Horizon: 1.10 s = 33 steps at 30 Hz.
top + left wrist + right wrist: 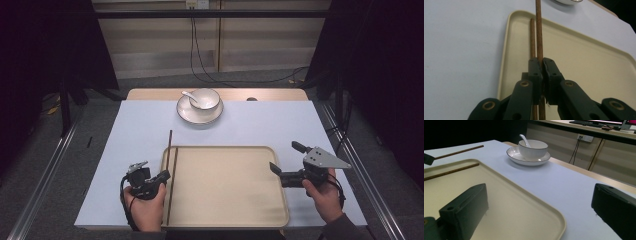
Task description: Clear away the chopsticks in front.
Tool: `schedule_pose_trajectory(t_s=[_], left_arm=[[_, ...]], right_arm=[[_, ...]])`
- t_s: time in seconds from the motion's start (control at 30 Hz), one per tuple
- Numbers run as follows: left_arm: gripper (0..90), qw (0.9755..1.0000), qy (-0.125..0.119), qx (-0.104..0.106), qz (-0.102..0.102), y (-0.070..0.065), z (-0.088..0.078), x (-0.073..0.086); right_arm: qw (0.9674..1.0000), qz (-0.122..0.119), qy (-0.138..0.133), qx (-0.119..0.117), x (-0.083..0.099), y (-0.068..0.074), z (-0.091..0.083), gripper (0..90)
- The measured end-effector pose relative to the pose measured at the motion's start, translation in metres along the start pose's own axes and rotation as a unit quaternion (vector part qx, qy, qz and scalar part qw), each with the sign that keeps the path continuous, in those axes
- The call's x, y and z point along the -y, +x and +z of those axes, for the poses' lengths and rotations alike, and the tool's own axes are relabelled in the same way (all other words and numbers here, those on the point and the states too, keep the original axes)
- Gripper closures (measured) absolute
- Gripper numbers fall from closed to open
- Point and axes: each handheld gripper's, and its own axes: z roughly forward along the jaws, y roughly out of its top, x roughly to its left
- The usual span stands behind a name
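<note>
Left claw [164, 176], lower left of the high view, is clamped on one brown chopstick [539, 32]; that chopstick runs up the frame over the left rim of the beige tray [225, 220], its far end reaching past the rim above the tabletop [125, 150]. A second chopstick [532, 37] lies inside the tray just beside the held one, along the left wall. Right claw [283, 159], lower right of the high view at the tray's right edge, stands spread wide with nothing between its jaws; a white bowl [204, 98] with a spoon [189, 96] sits on a saucer [186, 114] at upper centre, well apart from the tray.
</note>
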Motion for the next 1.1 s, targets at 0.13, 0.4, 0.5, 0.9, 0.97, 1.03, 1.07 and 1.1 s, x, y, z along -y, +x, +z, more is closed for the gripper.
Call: schedule_pose_trajectory(t_s=[0.13, 0.4, 0.5, 0.9, 0.97, 1.03, 1.07, 1.1], left_arm=[[85.4, 1.0000, 0.008, -0.005, 0.000, 0.001, -0.002, 0.006], [85.4, 0.9998, 0.018, -0.001, 0.000, 0.002, -0.006, 0.014], [85.4, 0.9998, 0.019, 0.000, 0.002, 0.003, -0.008, 0.017], [85.4, 0.9994, 0.034, -0.003, -0.002, 0.007, -0.015, 0.026], [85.4, 0.9993, 0.037, -0.002, 0.003, 0.008, -0.017, 0.027], [85.4, 0.9993, 0.036, -0.003, -0.004, 0.008, -0.017, 0.028], [85.4, 0.9993, 0.037, -0.002, -0.002, 0.008, -0.017, 0.029], [85.4, 0.9992, 0.040, -0.004, 0.000, 0.009, -0.017, 0.029]], right_arm=[[1.0000, 0.002, 0.000, 0.002, 0.000, 0.000, 0.000, 0.3], [1.0000, 0.000, 0.000, 0.001, 0.000, 0.001, 0.000, 0.3], [1.0000, 0.002, 0.000, 0.001, 0.000, 0.001, 0.000, 0.3], [1.0000, -0.002, 0.001, 0.000, 0.000, 0.001, 0.001, 0.3], [1.0000, -0.003, 0.001, 0.001, -0.001, 0.001, 0.000, 0.3], [1.0000, -0.002, 0.001, 0.001, -0.001, 0.001, 0.000, 0.3], [1.0000, 0.000, 0.000, 0.003, -0.001, 0.001, 0.000, 0.3], [1.0000, 0.000, 0.000, 0.002, -0.001, 0.001, 0.000, 0.3]])
